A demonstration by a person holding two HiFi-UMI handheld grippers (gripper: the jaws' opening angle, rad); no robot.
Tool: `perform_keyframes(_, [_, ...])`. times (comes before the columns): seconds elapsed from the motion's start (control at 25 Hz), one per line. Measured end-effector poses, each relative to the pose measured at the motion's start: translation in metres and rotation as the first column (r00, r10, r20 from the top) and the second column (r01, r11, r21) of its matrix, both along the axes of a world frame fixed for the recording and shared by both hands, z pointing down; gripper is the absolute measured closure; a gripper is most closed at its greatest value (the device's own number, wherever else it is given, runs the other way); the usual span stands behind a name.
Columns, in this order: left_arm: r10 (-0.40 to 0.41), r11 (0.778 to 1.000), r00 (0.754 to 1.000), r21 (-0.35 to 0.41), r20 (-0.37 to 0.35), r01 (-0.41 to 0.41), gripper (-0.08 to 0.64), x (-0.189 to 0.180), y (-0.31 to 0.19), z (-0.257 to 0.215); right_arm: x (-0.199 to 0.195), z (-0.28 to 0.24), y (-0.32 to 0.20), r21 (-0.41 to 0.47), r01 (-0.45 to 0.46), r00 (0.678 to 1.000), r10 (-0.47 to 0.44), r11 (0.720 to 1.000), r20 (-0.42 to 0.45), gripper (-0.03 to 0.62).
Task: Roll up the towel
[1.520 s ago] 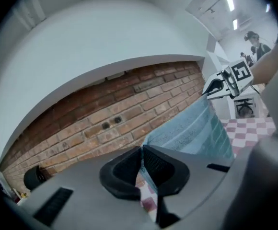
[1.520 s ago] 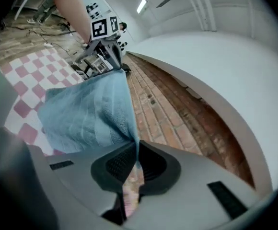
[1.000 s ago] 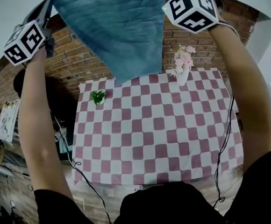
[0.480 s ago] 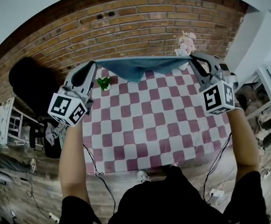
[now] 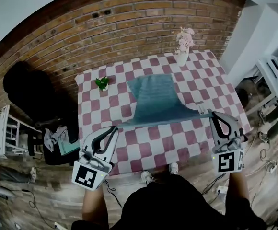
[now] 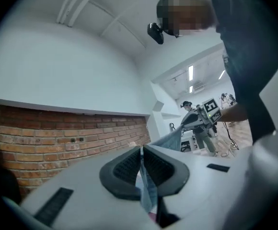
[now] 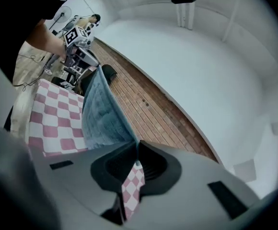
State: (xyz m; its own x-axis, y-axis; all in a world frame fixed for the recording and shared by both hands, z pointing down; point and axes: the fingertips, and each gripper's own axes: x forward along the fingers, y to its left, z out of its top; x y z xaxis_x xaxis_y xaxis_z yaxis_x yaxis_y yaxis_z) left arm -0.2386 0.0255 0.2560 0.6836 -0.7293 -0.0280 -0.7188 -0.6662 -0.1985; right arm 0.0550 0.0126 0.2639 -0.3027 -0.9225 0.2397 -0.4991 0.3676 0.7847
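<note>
- Within the last second the towel (image 5: 156,99) came down from overhead. Its far part lay flat mid-tabletop (image 5: 96,110), and its near edge was stretched taut above the front.
- Left gripper (image 5: 114,128) and right gripper (image 5: 202,112): jaws pinched shut on the near corners.
- Judged: spreading nearly done, rolling not begun.
- Plant (image 5: 101,83) and vase (image 5: 182,56) stood near the far corners without touching. Bare checks flanked both sides.

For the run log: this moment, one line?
blue terry towel: far end on pink-checked table, near edge taut | left gripper: shut on corner | right gripper: shut on corner
</note>
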Motion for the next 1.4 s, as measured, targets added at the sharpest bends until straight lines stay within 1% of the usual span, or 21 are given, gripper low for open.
perform_keyframes(0.08, [0.007,0.999,1.000,-0.043,0.013,-0.007,0.541,0.006,0.015,0.017,0.006,0.016,0.016,-0.043,-0.020,1.000,0.021,0.999,0.017,0.572])
perform_keyframes(0.16, [0.020,0.997,1.000,-0.076,0.004,-0.020,0.541,0.008,0.026,0.028,0.010,0.029,0.025,-0.081,-0.026,0.999,0.029,0.996,0.044,0.571])
perform_keyframes(0.24, [0.035,0.994,0.999,-0.100,-0.004,-0.035,0.541,0.010,0.031,0.039,0.014,0.040,0.026,-0.099,-0.036,0.997,0.042,0.994,0.062,0.572])
perform_keyframes(0.36, [0.027,0.989,0.999,-0.142,-0.018,-0.030,0.541,0.016,0.020,0.065,0.021,0.063,0.013,-0.122,-0.053,0.997,0.060,0.991,0.048,0.571])
perform_keyframes(0.48, [-0.010,0.983,0.999,-0.181,-0.053,0.000,0.540,0.017,-0.010,0.088,0.021,0.079,-0.013,-0.151,-0.054,0.997,0.061,0.987,0.040,0.571])
perform_keyframes(0.6, [-0.049,0.975,0.998,-0.219,-0.035,0.041,0.540,0.014,-0.051,0.110,0.020,0.105,-0.051,-0.183,-0.017,0.999,0.025,0.983,0.044,0.571])
perform_keyframes(0.76, [-0.076,0.963,0.997,-0.257,0.025,0.080,0.540,0.018,-0.122,0.138,0.028,0.145,-0.123,-0.194,0.015,0.999,-0.009,0.981,0.031,0.571])
perform_keyframes(0.92, [-0.097,0.938,0.993,-0.328,0.064,0.113,0.540,0.021,-0.198,0.172,0.028,0.181,-0.205,-0.248,0.046,0.999,-0.041,0.968,0.023,0.572])
perform_keyframes(1.04, [-0.110,0.915,0.989,-0.379,0.098,0.139,0.538,0.020,-0.249,0.203,0.024,0.212,-0.261,-0.311,0.083,0.997,-0.077,0.947,0.030,0.572])
perform_keyframes(1.16, [-0.117,0.892,0.984,-0.421,0.137,0.165,0.540,0.016,-0.290,0.232,0.019,0.244,-0.306,-0.381,0.123,0.992,-0.113,0.917,0.049,0.572])
perform_keyframes(1.28, [-0.131,0.871,0.980,-0.454,0.151,0.187,0.540,0.011,-0.324,0.257,0.012,0.273,-0.344,-0.434,0.153,0.988,-0.142,0.888,0.058,0.572])
perform_keyframes(1.4, [-0.146,0.851,0.975,-0.482,0.166,0.210,0.540,0.005,-0.350,0.281,0.005,0.297,-0.376,-0.474,0.168,0.986,-0.149,0.864,0.078,0.572])
